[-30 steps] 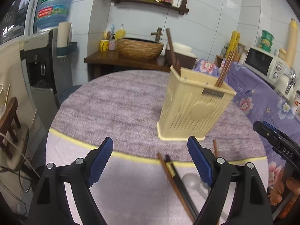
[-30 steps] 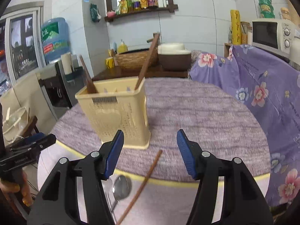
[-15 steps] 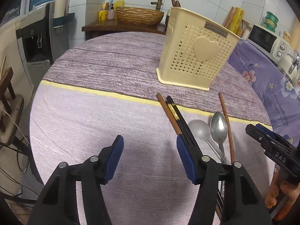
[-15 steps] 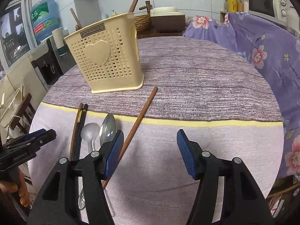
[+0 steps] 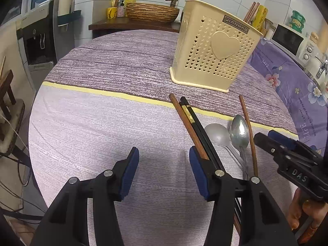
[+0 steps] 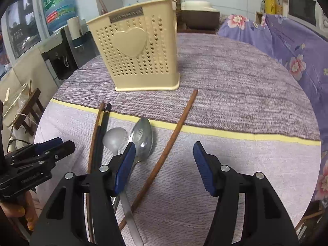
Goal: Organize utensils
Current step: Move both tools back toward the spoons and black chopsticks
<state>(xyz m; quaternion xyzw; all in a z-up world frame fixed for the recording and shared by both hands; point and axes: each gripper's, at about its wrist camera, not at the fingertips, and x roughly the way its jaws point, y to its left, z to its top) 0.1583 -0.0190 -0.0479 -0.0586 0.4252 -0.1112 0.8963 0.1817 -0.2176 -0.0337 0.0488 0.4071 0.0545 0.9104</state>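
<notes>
A cream perforated utensil holder [image 5: 211, 55] with a heart on it stands on the round table and shows in the right wrist view too [image 6: 139, 55]; chopsticks stick out of it. On the cloth in front lie a brown and a black chopstick [image 5: 192, 125] [image 6: 98, 135], two metal spoons [image 5: 238, 131] [image 6: 141, 139] and a single brown chopstick [image 5: 249, 133] [image 6: 172, 139]. My left gripper [image 5: 164, 174] is open and empty, low over the cloth left of the chopstick pair. My right gripper [image 6: 164, 164] is open and empty above the single chopstick.
The table [image 5: 114, 65] wears a purple cloth with a yellow stripe [image 6: 225, 133]. A floral purple cover [image 6: 287, 47] lies to the right. A water dispenser [image 5: 41, 39], a wooden sideboard with a basket [image 5: 151, 12] and a microwave [image 5: 289, 39] stand behind.
Both grippers have dropped and tilted down toward the loose utensils in front of the holder. The left gripper's jaws have narrowed a little. Nothing has been picked up.
</notes>
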